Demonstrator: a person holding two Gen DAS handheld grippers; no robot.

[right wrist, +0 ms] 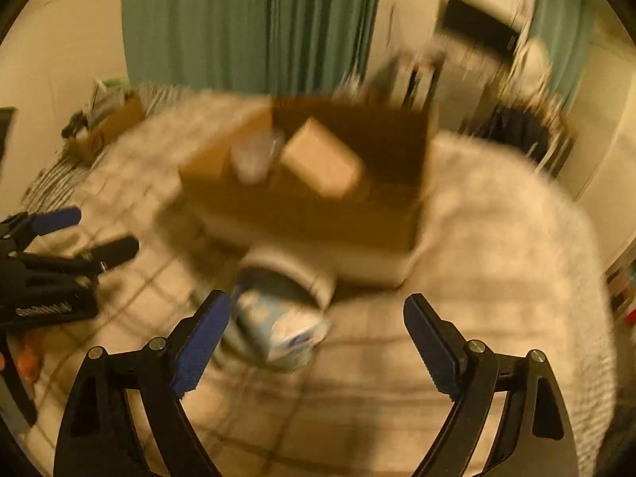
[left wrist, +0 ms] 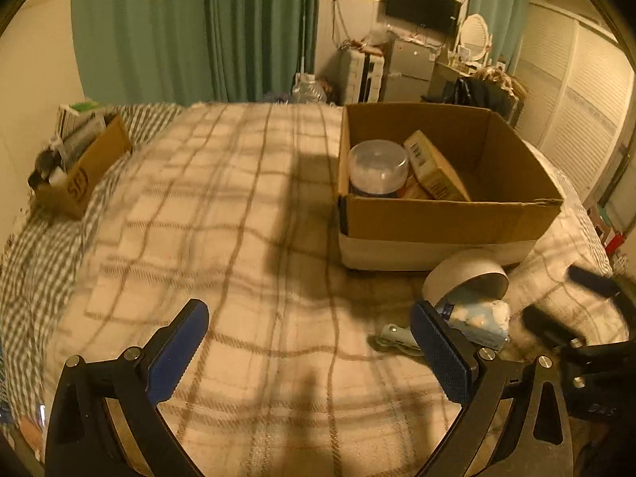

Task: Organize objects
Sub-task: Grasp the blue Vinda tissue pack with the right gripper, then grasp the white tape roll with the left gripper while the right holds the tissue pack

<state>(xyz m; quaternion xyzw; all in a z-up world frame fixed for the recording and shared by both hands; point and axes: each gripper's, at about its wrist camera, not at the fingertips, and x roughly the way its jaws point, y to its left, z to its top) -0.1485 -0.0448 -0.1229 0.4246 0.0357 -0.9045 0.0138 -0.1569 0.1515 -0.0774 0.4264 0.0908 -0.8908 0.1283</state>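
Observation:
An open cardboard box [left wrist: 449, 214] stands on the bed and holds a clear plastic jar [left wrist: 377, 171] and a tan carton [left wrist: 433, 167]. In front of it a white bowl [left wrist: 465, 278] lies on its side over a blue-and-white packet [left wrist: 477, 318], with a small pale blue item [left wrist: 397, 336] beside them. My left gripper [left wrist: 308, 310] hangs open over bare blanket, left of these. My right gripper [right wrist: 318, 300] is open too. The packet [right wrist: 286, 330] lies just inside its left finger in a blurred view, with the bowl [right wrist: 286, 274] and box [right wrist: 302, 206] beyond.
A plaid blanket [left wrist: 238, 238] covers the bed. A smaller cardboard box [left wrist: 79, 175] full of items sits at the far left corner. Green curtains [left wrist: 179, 31], a water bottle [left wrist: 308, 89] and a small fridge [left wrist: 409, 67] stand behind the bed.

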